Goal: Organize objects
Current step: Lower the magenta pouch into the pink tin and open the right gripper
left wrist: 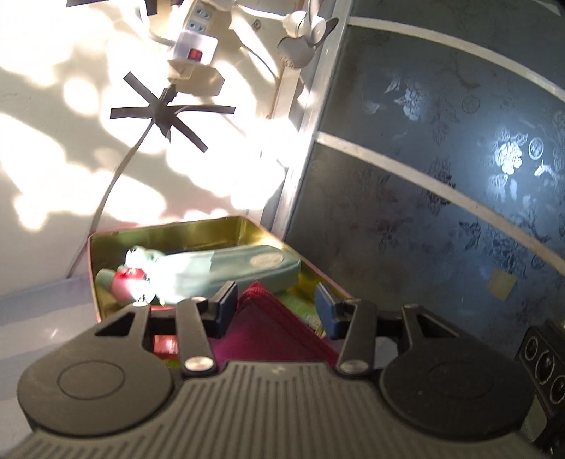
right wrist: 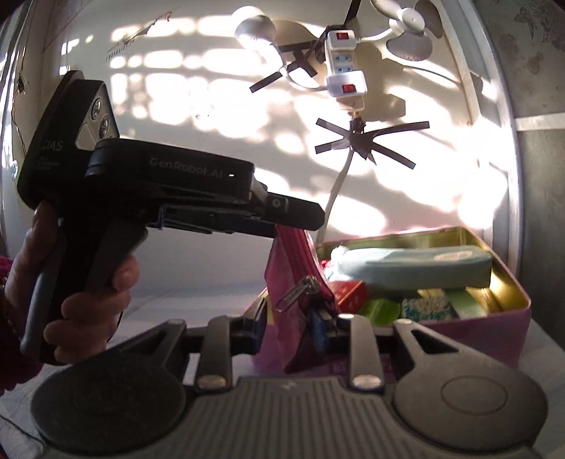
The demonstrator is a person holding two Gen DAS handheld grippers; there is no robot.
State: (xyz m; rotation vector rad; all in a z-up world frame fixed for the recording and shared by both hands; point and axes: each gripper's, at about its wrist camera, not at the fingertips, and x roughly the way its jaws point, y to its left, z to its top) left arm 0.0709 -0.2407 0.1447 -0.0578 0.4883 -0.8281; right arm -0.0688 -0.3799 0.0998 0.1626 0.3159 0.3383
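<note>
A magenta zip pouch [right wrist: 300, 282] hangs upright beside the open tin box [right wrist: 508, 317]. In the right wrist view my left gripper [right wrist: 300, 215] pinches the pouch's top edge from the left. My right gripper [right wrist: 293, 328] is open, its fingers either side of the pouch's lower part. In the left wrist view the pouch [left wrist: 272, 325] shows between the left gripper's [left wrist: 275, 303] fingers, above the tin [left wrist: 166, 229]. The tin holds a light blue case [right wrist: 416, 264], a red item [right wrist: 349, 293] and green packets [right wrist: 438, 303].
A power strip [right wrist: 342, 60] with black tape and a cable hangs on the sunlit white wall behind the tin. A small white fan [right wrist: 409, 31] sits above. A dark floral-patterned panel [left wrist: 441, 159] stands right of the tin. The tin rests on a pale surface.
</note>
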